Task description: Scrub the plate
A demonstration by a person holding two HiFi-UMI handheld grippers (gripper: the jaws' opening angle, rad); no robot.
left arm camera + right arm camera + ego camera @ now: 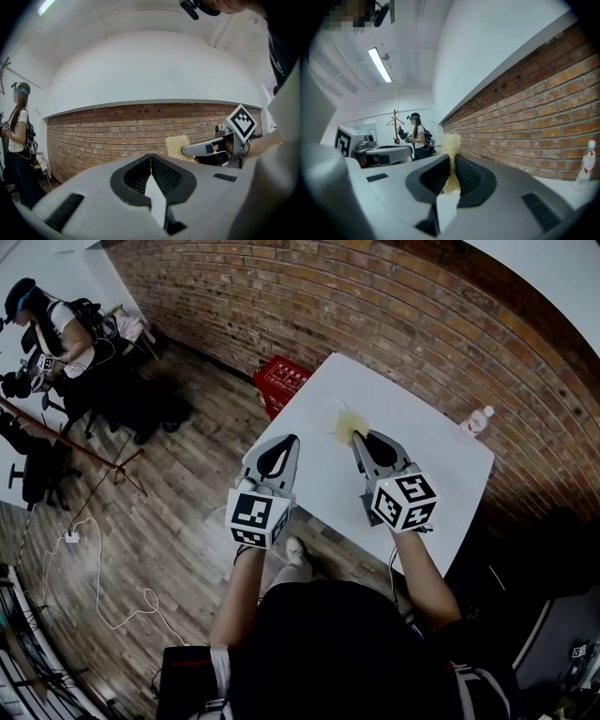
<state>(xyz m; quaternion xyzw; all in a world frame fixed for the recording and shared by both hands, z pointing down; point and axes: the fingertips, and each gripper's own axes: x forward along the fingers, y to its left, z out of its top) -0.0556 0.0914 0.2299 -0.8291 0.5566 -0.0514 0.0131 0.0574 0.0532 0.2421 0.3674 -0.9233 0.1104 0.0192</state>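
A pale round plate (327, 414), faint against the white table (441, 474), lies near the table's far side. My right gripper (359, 438) is shut on a yellow sponge (350, 424), which sticks out past its tips beside the plate's right edge. The right gripper view shows the sponge (451, 143) pinched upright between the jaws (452, 161). My left gripper (292, 441) is shut and empty, level, just left of the plate. In the left gripper view its jaws (151, 157) meet, with the sponge (177, 144) and the right gripper (206, 149) to the right.
A small plastic bottle (477, 419) stands at the table's far right corner. A red crate (281, 381) sits on the wooden floor by the brick wall. A person (52, 329) with grippers is far left; cables lie on the floor.
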